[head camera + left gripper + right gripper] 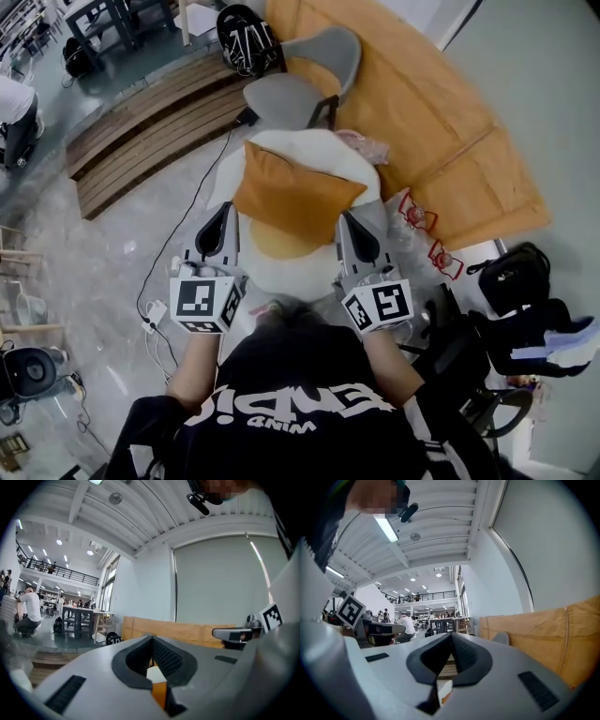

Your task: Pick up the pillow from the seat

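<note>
An orange pillow (295,197) lies tilted on a round white seat (272,267), just ahead of me in the head view. My left gripper (226,208) is shut and empty, its tip close by the pillow's left corner. My right gripper (345,217) is also shut and empty, its tip near the pillow's right corner. In the left gripper view the closed left gripper (152,641) shows a slice of the orange pillow (159,693) through the gap below. In the right gripper view the closed right gripper (451,639) leaves only a sliver of white and orange visible.
A grey chair (300,94) stands right behind the seat, with a large wooden board (422,122) lying on the floor to the right. Wooden steps (150,131) run at the left. Black bags (516,277) sit at the right, and a cable with a power strip (155,314) at the left.
</note>
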The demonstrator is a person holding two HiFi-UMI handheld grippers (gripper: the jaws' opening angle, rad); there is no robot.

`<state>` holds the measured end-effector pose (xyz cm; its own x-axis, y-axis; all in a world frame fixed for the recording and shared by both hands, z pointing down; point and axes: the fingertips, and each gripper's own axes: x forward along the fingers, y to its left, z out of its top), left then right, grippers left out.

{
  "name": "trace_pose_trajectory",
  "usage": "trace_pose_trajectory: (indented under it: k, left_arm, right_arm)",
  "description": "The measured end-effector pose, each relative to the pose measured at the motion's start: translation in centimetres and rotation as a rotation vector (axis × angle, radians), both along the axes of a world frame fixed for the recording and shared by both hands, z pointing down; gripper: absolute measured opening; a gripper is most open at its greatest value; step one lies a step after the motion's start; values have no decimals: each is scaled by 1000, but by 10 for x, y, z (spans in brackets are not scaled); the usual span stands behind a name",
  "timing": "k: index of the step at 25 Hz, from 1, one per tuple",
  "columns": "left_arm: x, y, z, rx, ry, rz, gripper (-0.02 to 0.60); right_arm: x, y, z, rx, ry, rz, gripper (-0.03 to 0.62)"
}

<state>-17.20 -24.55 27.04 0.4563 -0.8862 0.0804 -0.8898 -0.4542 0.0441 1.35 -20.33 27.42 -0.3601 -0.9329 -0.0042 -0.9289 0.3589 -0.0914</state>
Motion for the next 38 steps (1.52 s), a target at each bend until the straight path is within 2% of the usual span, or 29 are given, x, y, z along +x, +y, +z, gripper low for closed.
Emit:
trace_pose_trajectory:
  k: [13, 21, 27, 31, 38]
  left_arm:
    - [36, -43, 52, -102, -22, 41, 9]
    - [52, -65, 124, -164, -52, 44, 9]
    - [54, -70, 180, -231, -63, 38, 9]
    - [55, -74, 200, -261, -68, 37, 9]
    - [58, -110, 238, -268, -131, 43, 9]
  right_arm:
    - [24, -50, 41, -41, -9, 17, 21]
    - [52, -64, 120, -144, -30, 79, 20]
    - [56, -62, 176, -228, -41, 92, 21]
    - [59, -67, 195, -254, -42, 96, 21]
    - [78, -106, 229, -271, -14, 113, 21]
